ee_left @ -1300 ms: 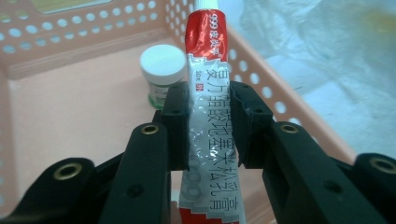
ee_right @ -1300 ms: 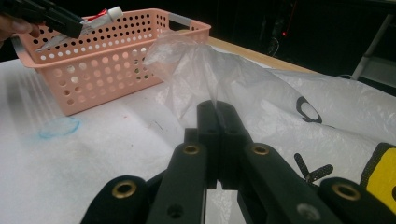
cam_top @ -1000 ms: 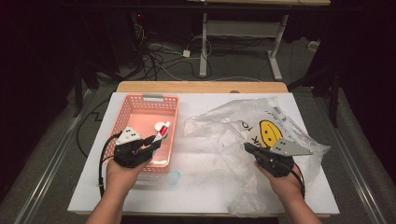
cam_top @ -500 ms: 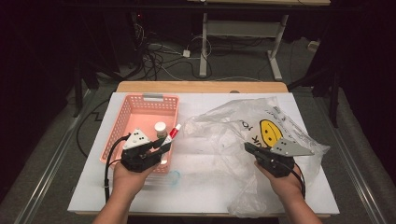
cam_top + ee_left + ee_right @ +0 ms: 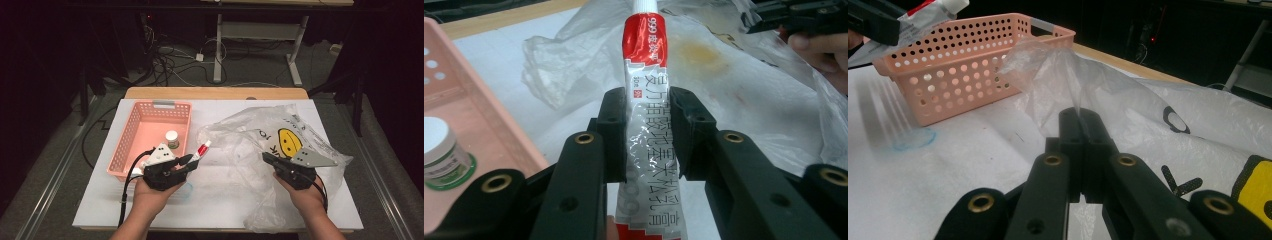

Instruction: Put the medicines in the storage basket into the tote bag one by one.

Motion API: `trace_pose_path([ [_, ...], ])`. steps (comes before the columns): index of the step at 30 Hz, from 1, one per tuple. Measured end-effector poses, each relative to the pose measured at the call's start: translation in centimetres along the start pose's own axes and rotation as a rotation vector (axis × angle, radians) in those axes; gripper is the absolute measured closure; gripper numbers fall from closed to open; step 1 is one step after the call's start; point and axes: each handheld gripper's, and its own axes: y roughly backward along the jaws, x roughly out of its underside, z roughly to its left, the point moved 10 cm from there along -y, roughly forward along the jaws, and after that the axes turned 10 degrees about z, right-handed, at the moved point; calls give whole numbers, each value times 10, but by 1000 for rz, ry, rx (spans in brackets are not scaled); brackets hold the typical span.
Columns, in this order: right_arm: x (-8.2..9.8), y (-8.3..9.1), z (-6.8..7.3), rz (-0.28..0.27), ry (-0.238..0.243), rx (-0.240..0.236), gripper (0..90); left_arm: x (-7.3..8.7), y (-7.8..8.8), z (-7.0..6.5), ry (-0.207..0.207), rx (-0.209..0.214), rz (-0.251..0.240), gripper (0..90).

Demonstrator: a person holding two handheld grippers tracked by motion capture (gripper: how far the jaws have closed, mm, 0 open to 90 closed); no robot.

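Left claw (image 5: 647,117), clamped on tube (image 5: 646,95), now beyond basket (image 5: 131,135); right claw (image 5: 1081,131) still pinching bag (image 5: 1083,80).

Your high view looks forward and down from above your side of the bench (image 5: 215,205), with your forearms entering at the bottom edge. Your left gripper view rides close behind the left gripper (image 5: 646,117), looking along its jaws toward the plastic bag (image 5: 734,85) in the upper right of the frame. Your right gripper view sits low behind the right gripper (image 5: 1081,120), facing the pink basket (image 5: 968,75) at upper left. All three views share basket and bag.
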Motion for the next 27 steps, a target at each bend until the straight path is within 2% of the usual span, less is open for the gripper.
trace_pose_path([
  [5,-1,1,0,-3,1,0,900,0,-7,-11,-16,19,9,677],
  [13,-1,2,-1,-8,1,-1,900,7,-27,-27,-57,36,62,677],
  [27,-2,3,-1,-12,-1,-1,900,20,-56,-44,-88,58,119,677],
])
